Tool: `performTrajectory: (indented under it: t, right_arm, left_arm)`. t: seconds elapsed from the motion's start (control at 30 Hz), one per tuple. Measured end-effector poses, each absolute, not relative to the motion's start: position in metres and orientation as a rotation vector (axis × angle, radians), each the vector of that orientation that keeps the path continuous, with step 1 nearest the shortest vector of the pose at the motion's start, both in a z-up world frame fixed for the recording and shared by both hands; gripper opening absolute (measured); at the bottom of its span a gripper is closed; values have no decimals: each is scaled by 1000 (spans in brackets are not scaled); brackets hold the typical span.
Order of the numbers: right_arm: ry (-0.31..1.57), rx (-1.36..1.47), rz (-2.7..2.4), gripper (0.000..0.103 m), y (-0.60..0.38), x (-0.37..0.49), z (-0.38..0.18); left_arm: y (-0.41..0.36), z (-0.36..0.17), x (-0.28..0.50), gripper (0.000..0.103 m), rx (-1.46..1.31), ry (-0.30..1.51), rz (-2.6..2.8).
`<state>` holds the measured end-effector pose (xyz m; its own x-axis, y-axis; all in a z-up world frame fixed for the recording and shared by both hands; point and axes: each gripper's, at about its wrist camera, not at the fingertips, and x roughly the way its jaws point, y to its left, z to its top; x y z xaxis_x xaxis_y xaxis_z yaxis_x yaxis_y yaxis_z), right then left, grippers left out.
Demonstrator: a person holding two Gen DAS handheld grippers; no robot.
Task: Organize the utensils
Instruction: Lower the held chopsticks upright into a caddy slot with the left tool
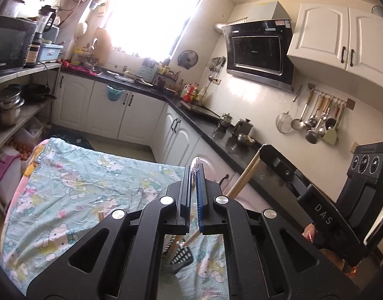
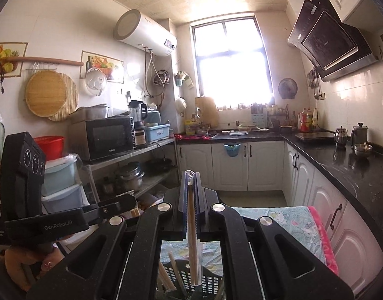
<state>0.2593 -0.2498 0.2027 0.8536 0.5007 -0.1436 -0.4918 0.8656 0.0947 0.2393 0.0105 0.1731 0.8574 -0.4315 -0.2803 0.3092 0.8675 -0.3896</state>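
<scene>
My right gripper is shut on a pair of wooden chopsticks in a clear sleeve. They hang down into a black mesh basket that holds more chopsticks. In the left wrist view the same chopsticks slant down from the right gripper toward the basket. My left gripper is shut, with a sliver of clear plastic wrap poking up between its pads. The rest of what it holds is hidden. From the right wrist view the left gripper hovers at the left, level with the right one.
The basket sits on a table under a cartoon-print cloth. A black countertop with kettles and a steel bowl runs along the right. Hanging ladles line the wall. A shelf with a microwave stands at the left.
</scene>
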Motion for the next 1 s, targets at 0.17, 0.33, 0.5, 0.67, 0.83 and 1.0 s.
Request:
performTrajectory:
  t: [0.17,0.33,0.5,0.67,0.83,1.0]
  right_arm:
    - [184,50,509,5,-247,270,186]
    - [210,40,494,5,-242,279,168]
    - [245,14,472,5,-234,286,147]
    - [280,-5,458,5,-227,291,129]
    - [310,-15,454,5,-222,295,116]
    - [353,-9,432,8,-221,302,105]
  left_arm:
    - [10,159,247,2,-337,382,-378]
    - [8,148,252,2,-331,390,-366]
    - [7,134,256,2,-328,406,-360]
    - [4,121,260,2,-314,426,-350]
    - [4,109,264,2,-301,444,-343]
    - [5,99,267,2,-296,465,-336]
